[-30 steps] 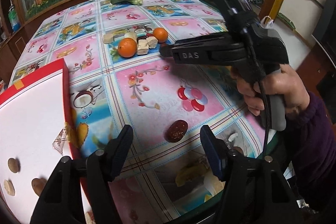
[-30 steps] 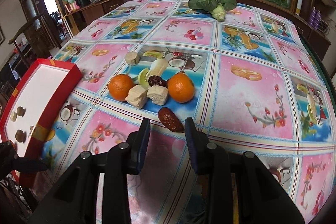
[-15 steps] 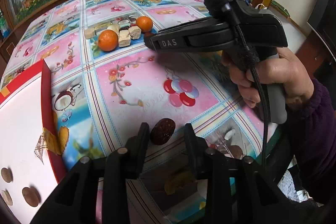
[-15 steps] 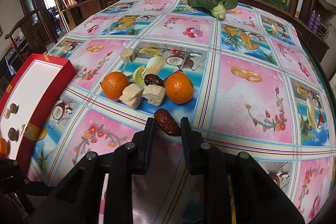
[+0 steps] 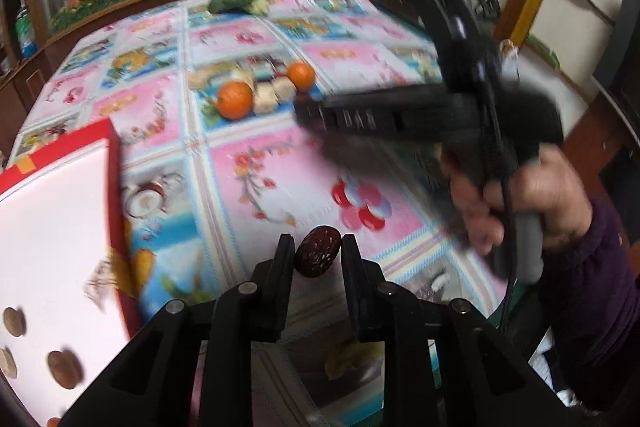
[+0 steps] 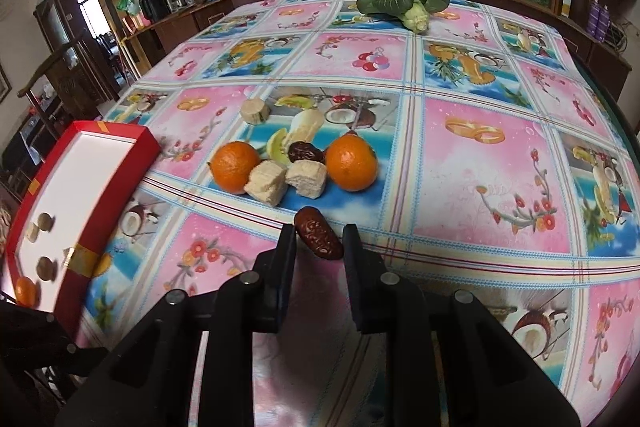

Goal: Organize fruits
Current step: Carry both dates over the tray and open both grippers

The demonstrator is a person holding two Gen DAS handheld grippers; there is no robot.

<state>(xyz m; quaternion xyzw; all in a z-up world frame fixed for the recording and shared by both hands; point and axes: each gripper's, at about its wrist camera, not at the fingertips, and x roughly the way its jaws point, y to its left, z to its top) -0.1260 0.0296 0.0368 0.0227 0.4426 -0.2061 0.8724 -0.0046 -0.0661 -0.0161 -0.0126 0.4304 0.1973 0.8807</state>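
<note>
In the left wrist view, my left gripper (image 5: 317,243) is shut on a dark red date (image 5: 319,251) just above the fruit-print tablecloth (image 5: 280,167). A red box with a white floor (image 5: 114,167) lies to its left and holds several small brown pieces. In the right wrist view, my right gripper (image 6: 319,239) is shut on a second date (image 6: 319,239) that lies slantwise between the pads. Beyond it sit two oranges (image 6: 234,167) (image 6: 352,163), two pale cubes (image 6: 266,183), and a third date (image 6: 306,153).
A leafy green vegetable (image 6: 404,1) lies at the table's far edge. A pale round chunk (image 6: 256,111) sits behind the oranges. The red box (image 6: 148,147) also holds an orange (image 6: 26,291). A hand (image 5: 528,203) grips the right tool's handle. Wooden cabinets ring the table.
My left gripper went from wide open around its date to shut on it. The right jaws narrowed onto their date. Neither hand shifted much.
</note>
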